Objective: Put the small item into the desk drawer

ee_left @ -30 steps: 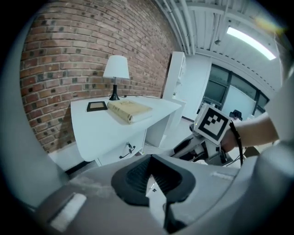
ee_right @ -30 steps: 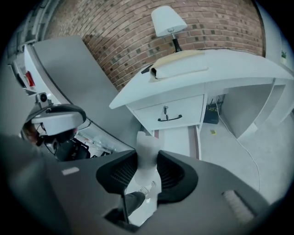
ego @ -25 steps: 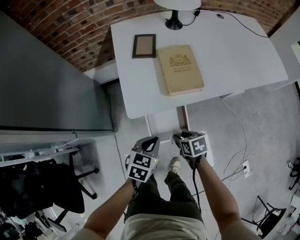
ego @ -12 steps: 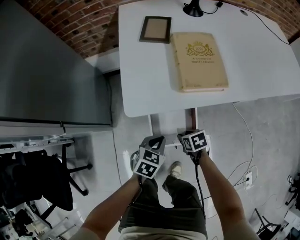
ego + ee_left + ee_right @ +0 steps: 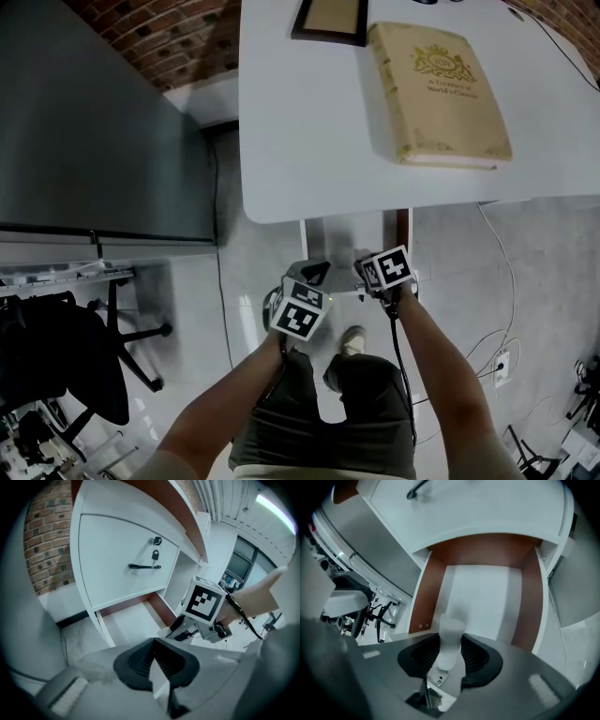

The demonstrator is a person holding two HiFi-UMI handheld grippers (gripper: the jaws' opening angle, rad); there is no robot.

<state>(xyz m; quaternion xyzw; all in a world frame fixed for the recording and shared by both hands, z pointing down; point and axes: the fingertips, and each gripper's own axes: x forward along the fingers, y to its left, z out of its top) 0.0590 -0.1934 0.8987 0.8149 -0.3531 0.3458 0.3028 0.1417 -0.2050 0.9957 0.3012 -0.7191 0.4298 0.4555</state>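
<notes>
Now | right hand-held gripper (image 5: 451, 652) opening round small item (image 5: 451, 631) (blurred, kind unclear) | left hand-held gripper (image 5: 153, 656) pressed together

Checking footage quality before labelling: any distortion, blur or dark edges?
Head view: sharp, evenly lit, desk edge slightly bowed. Left gripper view: heavy fisheye, dark corners, open drawer curved. Right gripper view: same vignette; small white item soft, near lens.

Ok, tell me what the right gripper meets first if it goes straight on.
Probably the open drawer's white floor, though depth is unclear. The right gripper is opening its jaws, with the small white item between them.
</notes>
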